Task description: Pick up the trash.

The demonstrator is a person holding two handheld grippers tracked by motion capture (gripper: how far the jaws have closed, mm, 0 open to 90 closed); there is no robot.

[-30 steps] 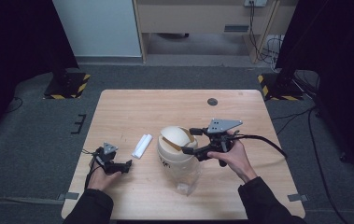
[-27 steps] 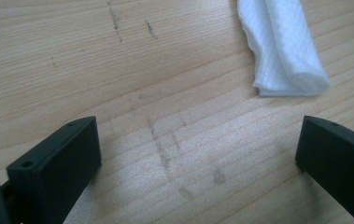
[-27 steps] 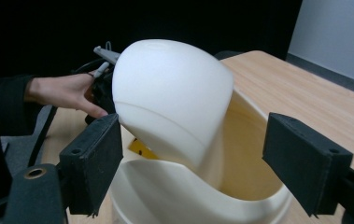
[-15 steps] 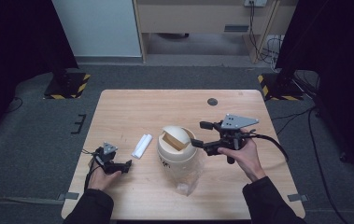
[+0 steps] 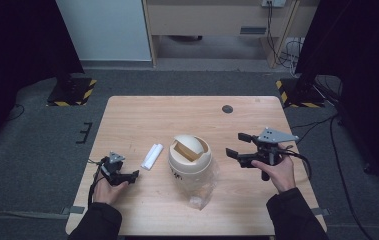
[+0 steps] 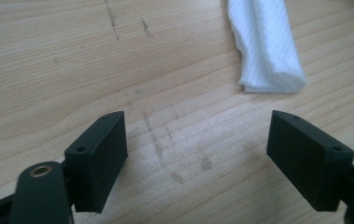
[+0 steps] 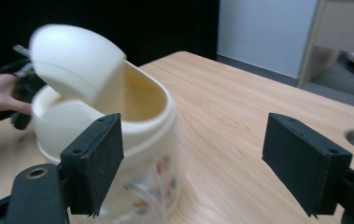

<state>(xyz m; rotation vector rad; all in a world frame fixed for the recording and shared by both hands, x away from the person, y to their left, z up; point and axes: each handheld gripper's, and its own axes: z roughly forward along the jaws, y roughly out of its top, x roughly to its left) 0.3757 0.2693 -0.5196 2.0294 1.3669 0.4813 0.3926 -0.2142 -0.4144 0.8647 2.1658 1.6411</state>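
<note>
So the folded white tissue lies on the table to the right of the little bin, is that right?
Not quite. The tissue lies on the table to the left of the bin, between it and the left gripper. The high view shows this.

On the table, the small bin stands near the middle; the folded tissue lies just left of it, apart; the left gripper rests farther left and nearer; the right gripper hangs right of the bin, apart; a round hole sits far right.
</note>
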